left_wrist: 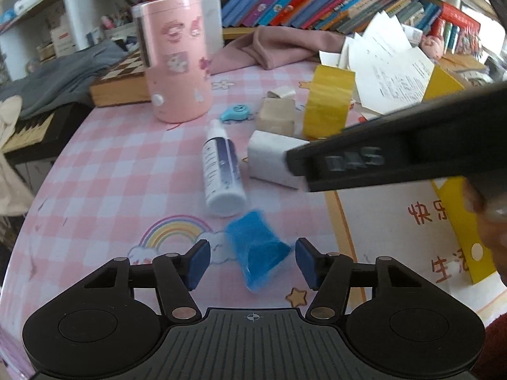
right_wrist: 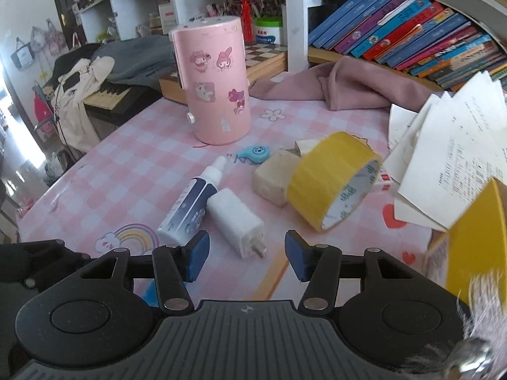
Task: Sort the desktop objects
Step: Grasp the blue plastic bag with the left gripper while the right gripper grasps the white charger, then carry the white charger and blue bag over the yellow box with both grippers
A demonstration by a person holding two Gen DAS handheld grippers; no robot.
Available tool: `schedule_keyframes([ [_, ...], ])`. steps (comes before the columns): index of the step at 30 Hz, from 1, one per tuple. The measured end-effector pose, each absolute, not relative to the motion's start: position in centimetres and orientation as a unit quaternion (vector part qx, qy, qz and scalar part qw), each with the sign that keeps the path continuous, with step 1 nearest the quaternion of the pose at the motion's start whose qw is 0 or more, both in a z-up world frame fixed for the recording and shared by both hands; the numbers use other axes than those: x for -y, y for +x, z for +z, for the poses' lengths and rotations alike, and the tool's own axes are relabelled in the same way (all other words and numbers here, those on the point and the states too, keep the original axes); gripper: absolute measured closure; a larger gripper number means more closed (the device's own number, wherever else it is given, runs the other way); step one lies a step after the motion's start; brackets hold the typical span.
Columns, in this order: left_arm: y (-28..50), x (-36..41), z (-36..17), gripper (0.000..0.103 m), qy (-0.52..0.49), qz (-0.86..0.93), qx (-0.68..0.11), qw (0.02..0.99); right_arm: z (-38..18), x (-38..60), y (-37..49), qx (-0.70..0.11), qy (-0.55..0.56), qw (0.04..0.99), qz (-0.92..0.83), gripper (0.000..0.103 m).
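The blue packet (left_wrist: pixel 258 250) is bracketed, untouched, by the half-open left gripper (left_wrist: pixel 252 261); the white charger (right_wrist: pixel 237 224) likewise by the right gripper (right_wrist: pixel 247 253). Fingers should be centred before closing.

A: Anything legible here?
B: Red Chinese characters on the yellow-edged sheet (left_wrist: pixel 421 221) at the right: 快乐 above, 生活 below, both cut off. Raised letters on the other hand-held gripper's black arm (left_wrist: pixel 396 155) are blurred.
A: The loose papers (right_wrist: pixel 456 155) and book spines (right_wrist: pixel 412 28)?
B: Printed, too small to read.
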State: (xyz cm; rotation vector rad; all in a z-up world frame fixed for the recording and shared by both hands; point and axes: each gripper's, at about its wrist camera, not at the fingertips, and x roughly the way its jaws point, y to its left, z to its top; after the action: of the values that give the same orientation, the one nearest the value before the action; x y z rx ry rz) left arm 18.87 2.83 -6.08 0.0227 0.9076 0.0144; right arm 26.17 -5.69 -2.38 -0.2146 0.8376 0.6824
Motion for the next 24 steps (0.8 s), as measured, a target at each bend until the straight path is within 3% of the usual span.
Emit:
schedule_keyframes([
  [11,20.1,-2.9,-7.0,0.052,0.006,0.008,-0.454,0.891,-4.2,2.8,28.9,-0.405,-0.144,0.834,0.345,0.052],
  [12,20.1,-2.9,-7.0,0.053,0.006,0.008,-0.453,0.891,-4.4,2.7,29.1,-0.408,-0.144,0.833,0.345,0.054],
  [14,20.1,-2.9,-6.9,0.055,0.006,0.007,-0.452,0.892,-4.8,2.7,29.2,-0.414,-0.143,0.828,0.349,0.069],
  [17,19.9,-3.0,-6.9,0.058,0.001,0.004,-0.45,0.893,-4.9,2.7,29.1,-0.416,-0.141,0.827,0.352,0.078],
  [24,18.9,-3.1,-5.8,0.06,0.003,0.002,-0.432,0.902,-4.0,4.1,28.1,-0.413,-0.123,0.835,0.343,0.078],
])
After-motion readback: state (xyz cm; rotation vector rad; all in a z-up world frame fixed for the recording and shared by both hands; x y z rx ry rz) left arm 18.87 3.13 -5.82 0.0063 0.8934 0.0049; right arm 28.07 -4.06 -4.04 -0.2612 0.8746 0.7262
